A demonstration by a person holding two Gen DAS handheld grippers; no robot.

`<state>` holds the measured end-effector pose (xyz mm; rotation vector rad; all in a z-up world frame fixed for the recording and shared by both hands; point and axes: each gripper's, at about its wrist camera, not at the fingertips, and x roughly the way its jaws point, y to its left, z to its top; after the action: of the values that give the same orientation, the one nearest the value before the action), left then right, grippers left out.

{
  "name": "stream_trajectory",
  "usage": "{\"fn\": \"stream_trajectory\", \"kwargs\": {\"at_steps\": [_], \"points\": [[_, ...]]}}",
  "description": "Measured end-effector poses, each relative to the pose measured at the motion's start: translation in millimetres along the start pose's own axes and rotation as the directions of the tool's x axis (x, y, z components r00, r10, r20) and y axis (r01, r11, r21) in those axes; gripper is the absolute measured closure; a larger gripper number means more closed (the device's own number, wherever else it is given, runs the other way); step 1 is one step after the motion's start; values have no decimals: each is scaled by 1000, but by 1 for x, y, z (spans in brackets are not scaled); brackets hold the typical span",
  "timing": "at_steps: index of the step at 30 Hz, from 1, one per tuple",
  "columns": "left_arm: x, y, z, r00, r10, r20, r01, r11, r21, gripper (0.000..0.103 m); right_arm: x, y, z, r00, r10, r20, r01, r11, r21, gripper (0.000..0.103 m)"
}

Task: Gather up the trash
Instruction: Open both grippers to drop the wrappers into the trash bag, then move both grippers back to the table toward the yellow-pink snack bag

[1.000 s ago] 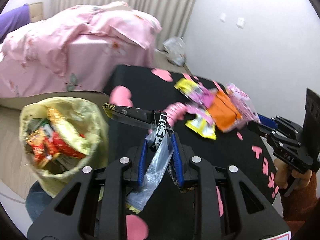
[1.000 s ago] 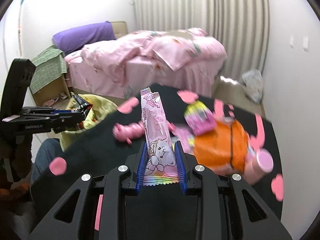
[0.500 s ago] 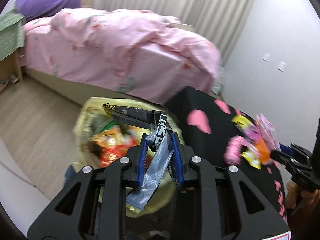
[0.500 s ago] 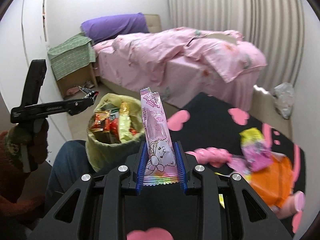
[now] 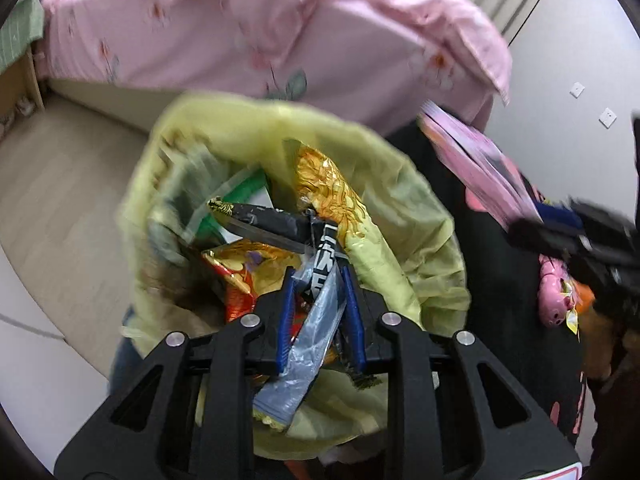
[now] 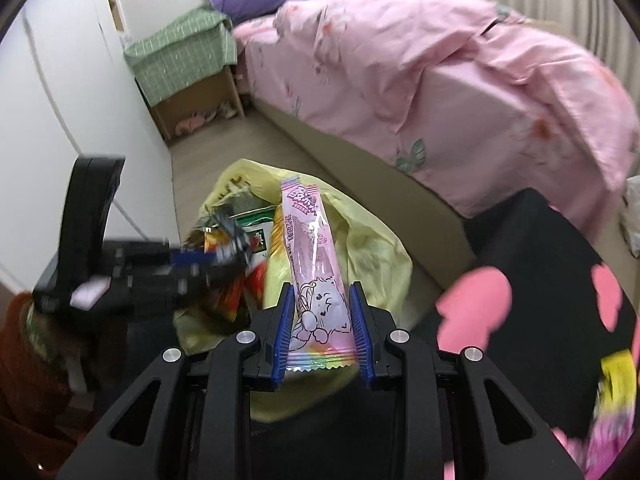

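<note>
Hand-held grippers above my yellow trash bag [image 5: 384, 184]: left hand-held gripper [image 5: 320, 280] clamps a black-and-silver wrapper [image 5: 316, 320]; right hand-held gripper [image 6: 323, 294] pinches a pink wrapper [image 6: 316, 268].

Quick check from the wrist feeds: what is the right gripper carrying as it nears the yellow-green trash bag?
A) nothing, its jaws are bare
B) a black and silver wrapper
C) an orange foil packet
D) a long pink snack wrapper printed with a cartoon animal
D: in the right wrist view the long pink snack wrapper stands between the right gripper pads, in front of the yellow-green trash bag.
</note>
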<state>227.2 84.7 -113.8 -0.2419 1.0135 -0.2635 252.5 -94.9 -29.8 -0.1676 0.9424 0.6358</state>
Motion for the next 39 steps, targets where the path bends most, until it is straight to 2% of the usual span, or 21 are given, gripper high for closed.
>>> {"fn": "stream_trajectory", "kwargs": {"at_steps": [3,10,14,16,17,19,20,22,23,30,32,35,39], "points": [[16,0,1,999,42,-14,-42,999,32,84,28,-1,16,998,-2,-59,0,1000,-30,75],[17,5,4,1000,-19,1,19,1000,23,83,58,-6,23,995,-12,-101,8,999,-40,75],[-5,12,1,997,-70,44,70,997,-15,75,56,-4,21,997,14,-78,-17,999,-46,75],[-18,16,1,994,-85,72,87,996,-33,62,57,-1,19,997,32,-70,-35,998,-43,75],[-24,18,1,992,-87,87,91,995,-43,60,58,1,18,997,46,-69,-49,998,-37,75],[-38,23,1,989,-73,125,82,994,-67,56,60,2,18,994,81,-72,-82,996,-22,74],[-44,25,1,988,-58,140,70,995,-76,55,63,1,17,988,126,-84,-126,992,2,73],[-55,29,2,985,-21,173,39,994,-98,54,66,2,16,981,162,-105,-160,987,26,67],[-59,31,2,983,-2,186,22,994,-106,54,67,5,15,982,152,-111,-150,988,24,57],[-74,29,-3,978,70,198,-42,989,-141,54,36,12,2,996,62,-56,-64,998,-30,50],[-77,19,-6,975,95,199,-72,990,-121,54,21,8,-5,999,42,-27,-42,999,-21,50],[-83,3,-10,975,95,199,-80,994,-81,54,-11,-5,-21,999,0,32,0,1000,8,50],[-90,-30,-12,972,88,219,-88,996,-11,54,-58,-24,-54,989,-97,108,94,995,32,44]]}}
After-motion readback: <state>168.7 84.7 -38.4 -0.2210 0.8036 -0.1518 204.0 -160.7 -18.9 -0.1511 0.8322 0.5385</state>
